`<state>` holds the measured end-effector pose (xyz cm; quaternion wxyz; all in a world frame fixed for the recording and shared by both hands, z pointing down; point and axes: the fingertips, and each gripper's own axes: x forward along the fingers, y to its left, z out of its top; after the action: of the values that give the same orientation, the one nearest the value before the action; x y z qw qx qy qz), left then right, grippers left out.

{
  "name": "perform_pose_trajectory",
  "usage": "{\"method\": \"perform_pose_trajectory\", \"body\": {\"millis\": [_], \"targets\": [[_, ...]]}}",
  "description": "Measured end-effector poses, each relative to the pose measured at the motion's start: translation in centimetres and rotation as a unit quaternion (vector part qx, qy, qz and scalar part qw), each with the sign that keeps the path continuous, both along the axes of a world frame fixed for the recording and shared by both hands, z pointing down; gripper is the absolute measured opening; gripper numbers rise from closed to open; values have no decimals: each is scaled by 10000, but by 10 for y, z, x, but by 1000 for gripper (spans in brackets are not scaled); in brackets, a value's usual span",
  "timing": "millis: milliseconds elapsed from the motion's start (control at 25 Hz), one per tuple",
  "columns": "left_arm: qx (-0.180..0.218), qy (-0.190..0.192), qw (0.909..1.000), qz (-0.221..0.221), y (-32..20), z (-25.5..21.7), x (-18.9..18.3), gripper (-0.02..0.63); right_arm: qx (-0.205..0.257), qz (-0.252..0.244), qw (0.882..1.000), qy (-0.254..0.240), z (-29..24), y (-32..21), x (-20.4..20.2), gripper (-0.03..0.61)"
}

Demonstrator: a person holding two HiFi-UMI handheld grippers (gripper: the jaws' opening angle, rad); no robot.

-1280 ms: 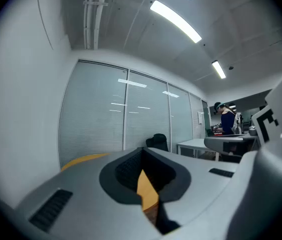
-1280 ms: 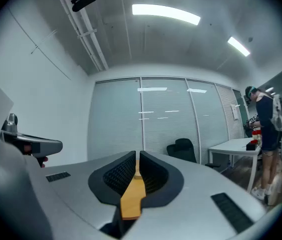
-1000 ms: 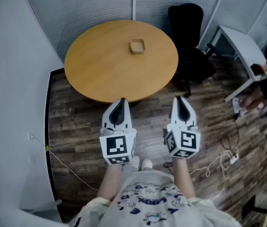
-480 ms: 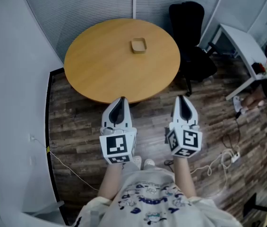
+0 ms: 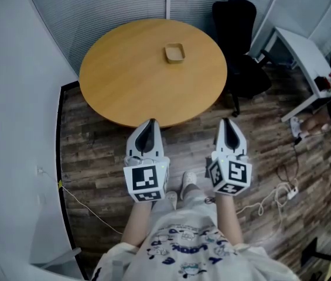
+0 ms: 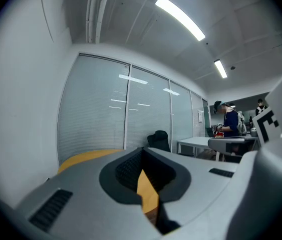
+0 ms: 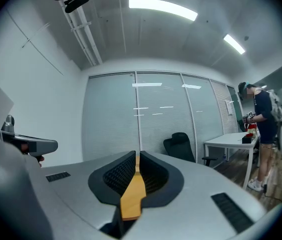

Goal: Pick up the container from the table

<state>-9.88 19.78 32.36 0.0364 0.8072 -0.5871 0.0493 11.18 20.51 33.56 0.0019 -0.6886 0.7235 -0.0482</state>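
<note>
Round wooden bench [image 5: 147, 81] stands ahead of both grippers, with the small container [image 5: 174, 52] well beyond them on its far side. Left gripper [image 5: 149, 127] and right gripper [image 5: 227, 126] hang before the edge, jaws pressed together, empty. Arriving without opening them would likely shove the container away.

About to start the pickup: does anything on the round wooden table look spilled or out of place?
Nothing stands out. The small tan square container sits flat and alone on the round wooden table. The left gripper and right gripper hang shut and empty, short of its edge.
</note>
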Motion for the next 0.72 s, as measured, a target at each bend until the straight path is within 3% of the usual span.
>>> {"method": "perform_pose_trajectory", "body": {"millis": [400,720], "targets": [[-76,-8,9999,-141,-43,8,7,2,-24,-148,9999,-53,9,-51,7,26],[-81,-28,9993,-375,-110,8,23,2,-58,-368,9993,-57,11,-125,23,26]]}}
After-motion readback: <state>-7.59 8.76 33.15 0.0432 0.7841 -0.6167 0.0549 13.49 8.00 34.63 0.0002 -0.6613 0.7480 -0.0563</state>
